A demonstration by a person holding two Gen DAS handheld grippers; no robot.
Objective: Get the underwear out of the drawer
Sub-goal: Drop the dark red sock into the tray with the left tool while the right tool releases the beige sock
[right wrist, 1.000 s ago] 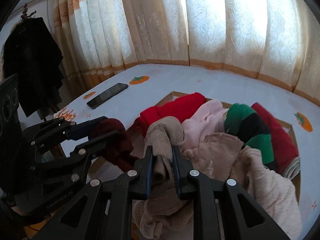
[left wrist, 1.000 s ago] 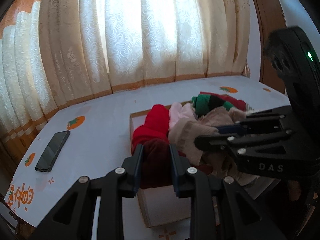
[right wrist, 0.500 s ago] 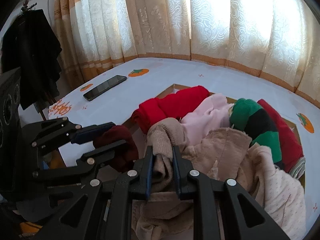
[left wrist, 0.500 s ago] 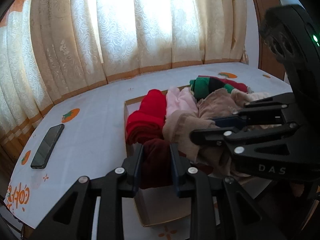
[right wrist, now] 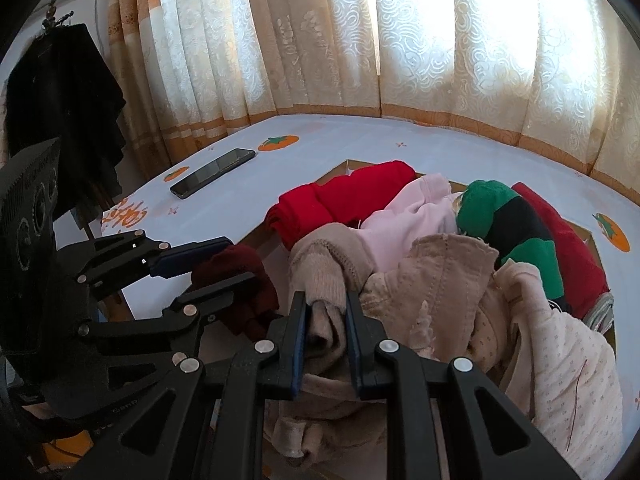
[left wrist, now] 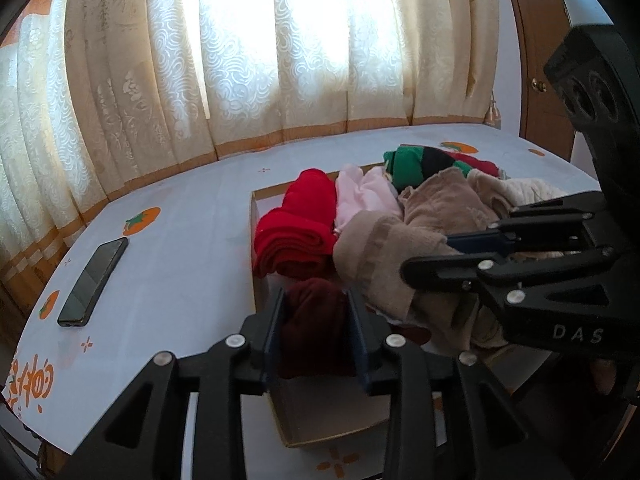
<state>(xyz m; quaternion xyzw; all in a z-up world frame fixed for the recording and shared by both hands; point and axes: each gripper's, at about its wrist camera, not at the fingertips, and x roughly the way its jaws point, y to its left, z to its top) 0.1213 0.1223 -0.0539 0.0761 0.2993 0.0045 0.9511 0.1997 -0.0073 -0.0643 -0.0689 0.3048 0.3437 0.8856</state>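
1. Over the open cardboard drawer (left wrist: 264, 280) on the counter (left wrist: 192, 240), my left tongs (left wrist: 316, 320) have just been widening around a dark maroon knit underwear roll (left wrist: 316, 320).
2. My right tongs (right wrist: 326, 320) pinch a beige knit garment (right wrist: 320, 280) tight.

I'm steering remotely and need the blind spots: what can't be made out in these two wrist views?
- Drawer floor: both views, buried under clothes.
- Maroon garment, lower part: left wrist view, behind the left gripper fingers.
- Beige garment in the right gripper: lower end hidden behind the fingers.
- Phone screen: dark.
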